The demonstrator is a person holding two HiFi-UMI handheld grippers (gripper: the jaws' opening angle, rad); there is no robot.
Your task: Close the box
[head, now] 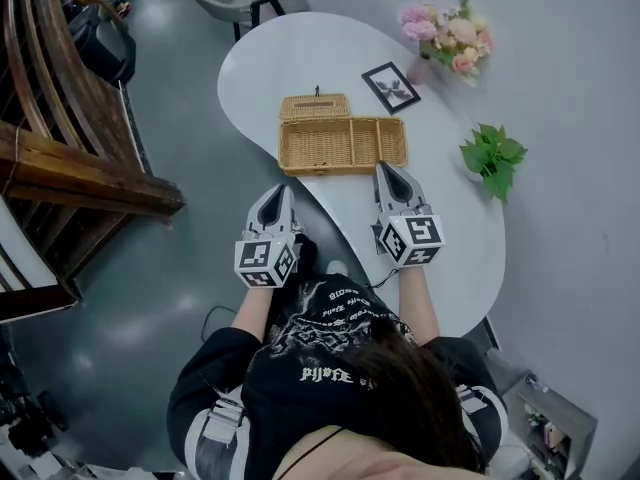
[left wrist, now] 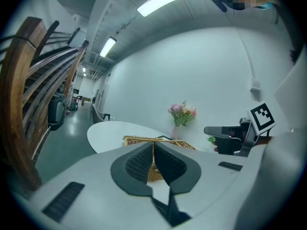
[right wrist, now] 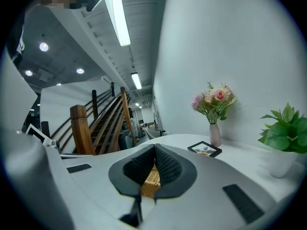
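An open wicker box lies on the white table, with its lid folded back flat on the far side and a small knob on top. My left gripper hovers just short of the box's near left corner, jaws shut and empty. My right gripper sits at the box's near right corner, also shut with nothing held. In the left gripper view the box shows past the closed left gripper. In the right gripper view a strip of wicker shows below the closed right gripper.
A framed picture and a vase of pink flowers stand beyond the box. A green potted plant sits at the table's right. A wooden staircase rises at the left. The table edge curves close in front of me.
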